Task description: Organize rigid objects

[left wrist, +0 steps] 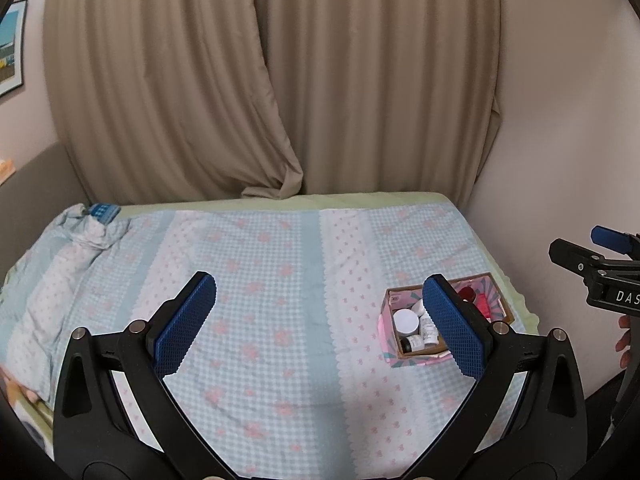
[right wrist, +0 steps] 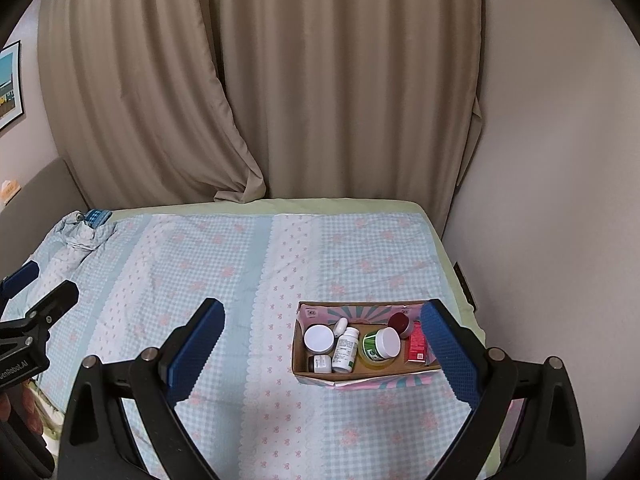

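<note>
Right hand-held gripper (right wrist: 322, 354) and left hand-held gripper (left wrist: 320, 326), both with jaws wide apart and empty, hover above the bed (right wrist: 224, 264). The cardboard box (right wrist: 362, 378) of upright jars and bottles lies just beyond the right fingers — a careless reach could topple containers or tilt the box on soft bedding.

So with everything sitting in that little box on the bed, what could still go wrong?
The cardboard box rests on a soft checked quilt, so a push might tip it. The bottles and jars are packed tightly: pulling out the white-labelled bottle could knock the green jar with the white lid beside it. The box also sits toward the bed's right side, near the wall, so a nudge from the open right gripper could slide it toward that edge.
</note>
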